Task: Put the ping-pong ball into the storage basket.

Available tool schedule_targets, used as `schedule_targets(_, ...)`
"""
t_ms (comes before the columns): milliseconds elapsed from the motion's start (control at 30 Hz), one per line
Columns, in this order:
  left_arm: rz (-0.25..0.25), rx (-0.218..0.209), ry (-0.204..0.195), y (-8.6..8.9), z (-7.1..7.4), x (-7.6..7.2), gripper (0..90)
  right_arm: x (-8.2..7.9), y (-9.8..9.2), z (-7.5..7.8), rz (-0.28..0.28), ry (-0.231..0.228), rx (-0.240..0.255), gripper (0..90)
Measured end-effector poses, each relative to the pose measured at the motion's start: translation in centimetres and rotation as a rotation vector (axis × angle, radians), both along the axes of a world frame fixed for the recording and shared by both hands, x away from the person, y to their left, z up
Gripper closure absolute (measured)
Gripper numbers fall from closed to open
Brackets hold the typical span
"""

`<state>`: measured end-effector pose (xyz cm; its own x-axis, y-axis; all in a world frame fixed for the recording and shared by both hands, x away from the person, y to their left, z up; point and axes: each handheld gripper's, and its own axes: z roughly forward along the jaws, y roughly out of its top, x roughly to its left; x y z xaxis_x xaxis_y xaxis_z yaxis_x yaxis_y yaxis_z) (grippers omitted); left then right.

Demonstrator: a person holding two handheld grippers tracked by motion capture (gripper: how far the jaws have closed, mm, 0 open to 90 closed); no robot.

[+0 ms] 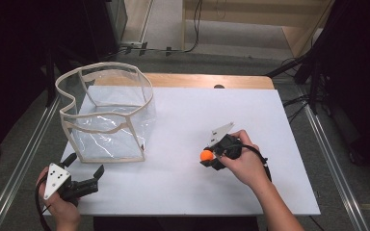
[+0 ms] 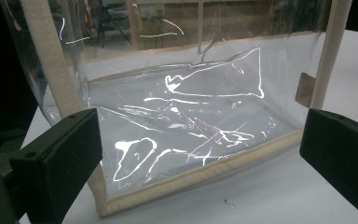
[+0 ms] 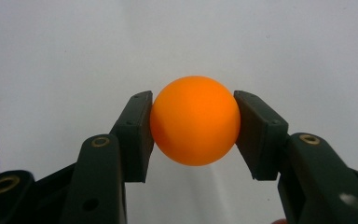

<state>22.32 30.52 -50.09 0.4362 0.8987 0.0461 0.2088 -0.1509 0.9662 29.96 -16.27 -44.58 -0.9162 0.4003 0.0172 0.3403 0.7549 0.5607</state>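
Note:
An orange ball (image 1: 205, 155) (image 3: 195, 120) sits between the two black jaws of my right gripper (image 1: 208, 157) (image 3: 195, 126), which is shut on it over the white board. A clear plastic bag with a beige fabric rim (image 1: 107, 113) (image 2: 186, 126) stands upright and open-topped at the board's left. My left gripper (image 1: 84, 172) (image 2: 200, 154) rests near the board's front left corner, jaws open and wide apart, pointing at the bag's near side with nothing between them.
The white board (image 1: 250, 120) lies on a wooden table (image 1: 207, 80). Metal rails (image 1: 330, 154) run along both sides. Cables trail on the floor at the back and right.

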Motion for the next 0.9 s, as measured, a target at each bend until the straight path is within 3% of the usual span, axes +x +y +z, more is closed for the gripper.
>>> schedule_targets(900, -0.001, 0.002, 0.000, 0.0, 0.0, 0.0, 0.0, 1.0, 1.9, 1.1, 0.035, -0.001, 0.011, 48.2)
